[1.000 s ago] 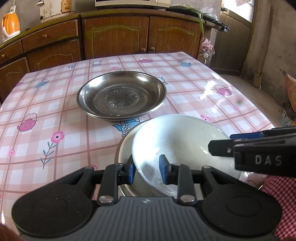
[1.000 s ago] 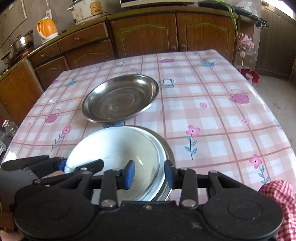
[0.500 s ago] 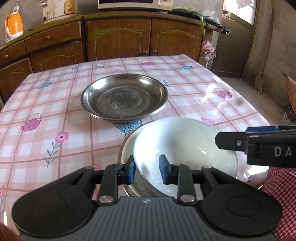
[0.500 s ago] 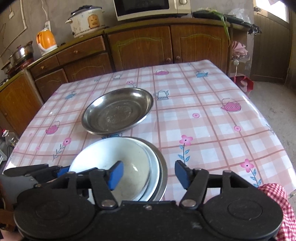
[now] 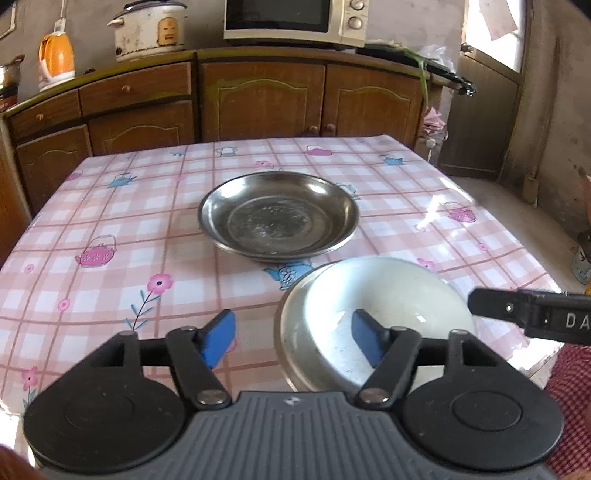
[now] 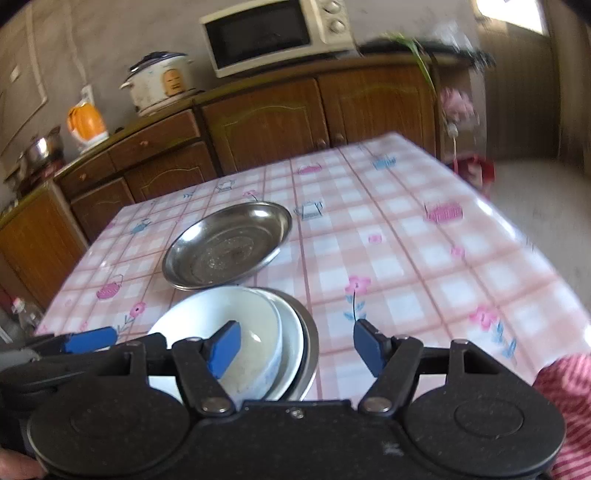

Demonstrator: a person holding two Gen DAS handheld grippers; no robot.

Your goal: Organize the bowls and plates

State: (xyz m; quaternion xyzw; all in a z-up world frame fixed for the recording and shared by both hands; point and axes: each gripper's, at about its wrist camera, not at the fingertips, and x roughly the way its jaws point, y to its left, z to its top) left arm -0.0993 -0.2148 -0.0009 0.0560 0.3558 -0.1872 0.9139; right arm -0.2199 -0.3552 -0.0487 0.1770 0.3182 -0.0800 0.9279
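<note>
Near the table's front edge, both the left gripper and right gripper have just released the white bowl; it looks smooth, fragile, best pinched at its rim.

Brown wooden cabinets line the far wall, carrying a microwave, a white rice cooker and an orange kettle. Daylight from a window at right falls across the bare concrete floor.
</note>
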